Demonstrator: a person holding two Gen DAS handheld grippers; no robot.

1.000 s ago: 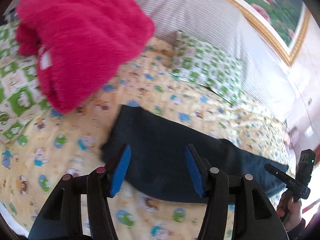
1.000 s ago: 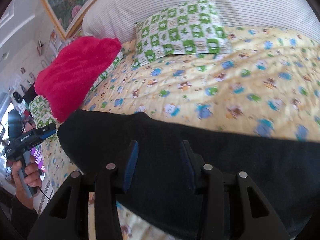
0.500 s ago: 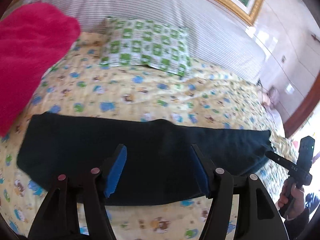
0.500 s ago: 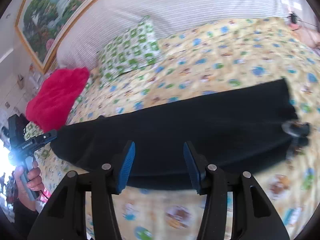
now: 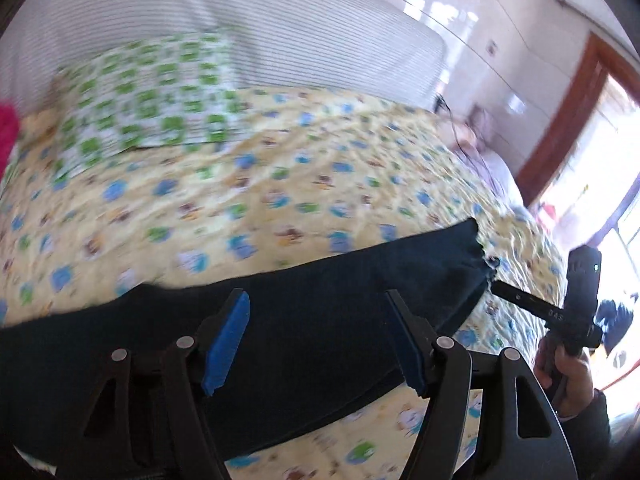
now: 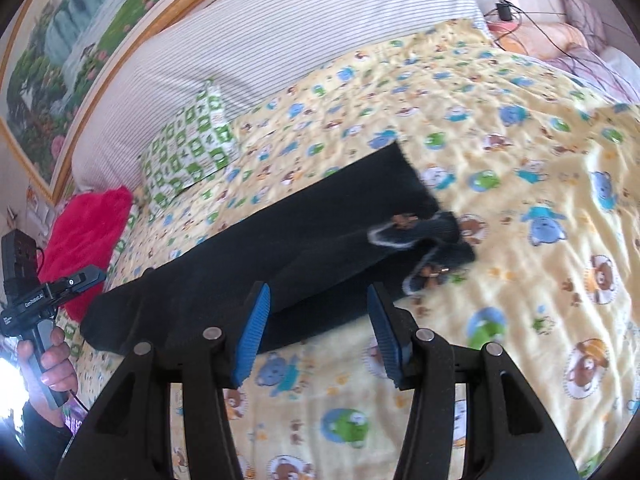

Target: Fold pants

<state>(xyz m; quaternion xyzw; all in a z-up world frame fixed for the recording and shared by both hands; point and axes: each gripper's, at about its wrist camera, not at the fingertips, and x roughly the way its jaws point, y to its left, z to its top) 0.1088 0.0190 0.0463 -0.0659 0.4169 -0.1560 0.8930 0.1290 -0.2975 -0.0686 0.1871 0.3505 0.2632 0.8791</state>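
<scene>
The pants (image 6: 256, 248) lie in a long dark strip across the bed (image 6: 520, 128), with cords at one end. The left hand-held gripper (image 5: 316, 340) is opening and empty; the right hand-held gripper (image 6: 316, 332) is part open and also empty. Risk — the soft quilt bunches under a pinch, or a cord snags. Pillow (image 6: 188, 144) and striped headboard (image 6: 280, 32) sit behind.

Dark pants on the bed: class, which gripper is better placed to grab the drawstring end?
Probably the right gripper: its open fingers face the drawstring end of the pants. The opening left gripper hangs over their middle.
</scene>
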